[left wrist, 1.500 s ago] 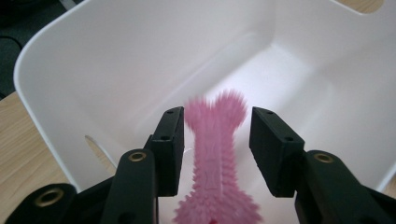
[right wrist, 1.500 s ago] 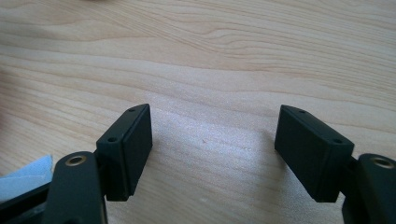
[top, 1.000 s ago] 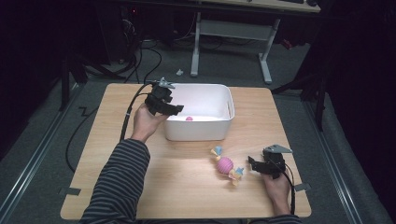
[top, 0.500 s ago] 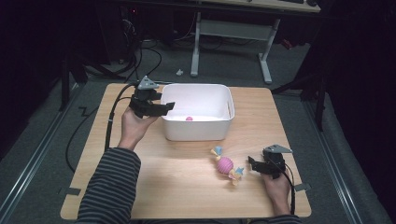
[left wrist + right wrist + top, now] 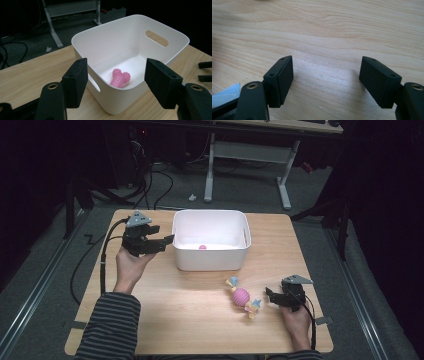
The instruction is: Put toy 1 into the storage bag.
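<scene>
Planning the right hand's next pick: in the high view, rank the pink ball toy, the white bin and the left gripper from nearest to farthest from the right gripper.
From the right gripper:
1. Pink ball toy, on the table just to its left.
2. White bin, farther back toward the table's middle.
3. Left gripper, beyond the bin's left side, jaws open and empty.

Surface: light wooden table
Far middle: white bin
Near right: pink ball toy
</scene>
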A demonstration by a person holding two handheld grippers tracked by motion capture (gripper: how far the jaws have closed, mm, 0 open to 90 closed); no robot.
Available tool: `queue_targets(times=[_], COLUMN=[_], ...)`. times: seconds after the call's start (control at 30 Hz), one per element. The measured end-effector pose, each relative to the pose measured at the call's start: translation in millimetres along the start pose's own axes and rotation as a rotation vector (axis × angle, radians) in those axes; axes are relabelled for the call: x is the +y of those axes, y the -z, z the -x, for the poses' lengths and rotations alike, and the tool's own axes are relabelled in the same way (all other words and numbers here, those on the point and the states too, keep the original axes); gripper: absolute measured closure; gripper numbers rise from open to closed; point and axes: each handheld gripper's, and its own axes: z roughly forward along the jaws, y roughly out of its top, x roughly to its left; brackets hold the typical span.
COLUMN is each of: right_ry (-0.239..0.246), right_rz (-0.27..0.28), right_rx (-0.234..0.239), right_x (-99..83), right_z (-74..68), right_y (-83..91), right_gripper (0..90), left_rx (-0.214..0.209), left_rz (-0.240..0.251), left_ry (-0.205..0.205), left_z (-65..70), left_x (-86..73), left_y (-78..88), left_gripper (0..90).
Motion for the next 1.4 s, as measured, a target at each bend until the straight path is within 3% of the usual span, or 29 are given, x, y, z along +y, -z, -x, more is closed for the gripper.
queue_targets(times=[0.7,1.4], right_ry=[-0.001,-0.001], right_rz=[0.000,0.000], right_rx=[0.000,-0.001], right_x=[0.0,0.0], right_z=[-0.1,-0.1], right_y=[0.0,0.0], right_gripper=[27.8,27.8], left_rx=[-0.004,-0.011], left_rz=[0.052,0.047], left_ry=[0.044,0.097], left_z=[2.9,6.8], left_x=[-35.3,-71.2], left_y=[29.3,32.4], left_gripper=[35.5,35.5])
